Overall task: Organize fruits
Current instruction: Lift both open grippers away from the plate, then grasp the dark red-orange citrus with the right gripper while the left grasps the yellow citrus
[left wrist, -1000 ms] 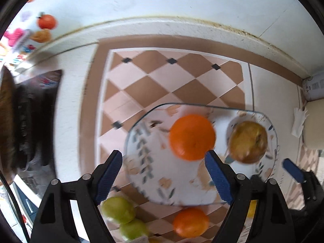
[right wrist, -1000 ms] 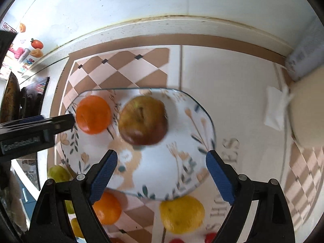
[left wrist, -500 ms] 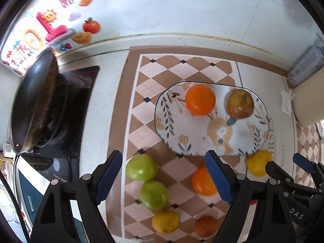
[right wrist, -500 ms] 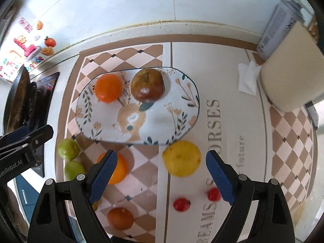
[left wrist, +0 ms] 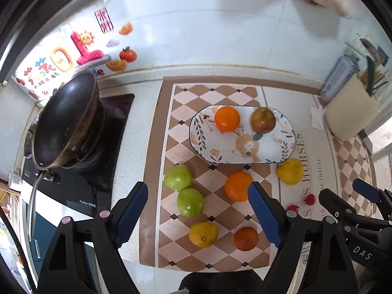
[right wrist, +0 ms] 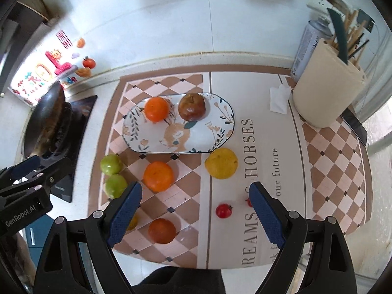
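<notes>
An oval patterned plate point(left wrist: 269, 152) point(right wrist: 152, 142) holds an orange point(left wrist: 226, 118) point(right wrist: 156, 109) and a brown-red apple point(left wrist: 263, 120) point(right wrist: 191, 107). On the mat in front lie two green fruits point(left wrist: 177, 177) point(right wrist: 110, 164), an orange point(left wrist: 237, 186) point(right wrist: 158, 176), a yellow fruit point(left wrist: 290, 171) point(right wrist: 221, 163), a small yellow fruit point(left wrist: 203, 234), a dark orange point(left wrist: 246, 238) point(right wrist: 162, 230) and two small red fruits point(right wrist: 223, 210). My left gripper point(left wrist: 197, 216) and right gripper point(right wrist: 194, 216) are both open and empty, held high above the mat.
A dark wok point(left wrist: 63, 120) stands on the stove at the left. A cream utensil holder point(right wrist: 325, 85), a spray can point(right wrist: 307, 46) and a white tissue point(right wrist: 279, 98) stand at the back right. A tiled wall runs behind.
Both grippers have pulled back and up from the plate, so the whole mat with its loose fruits has come into view. Both stay open.
</notes>
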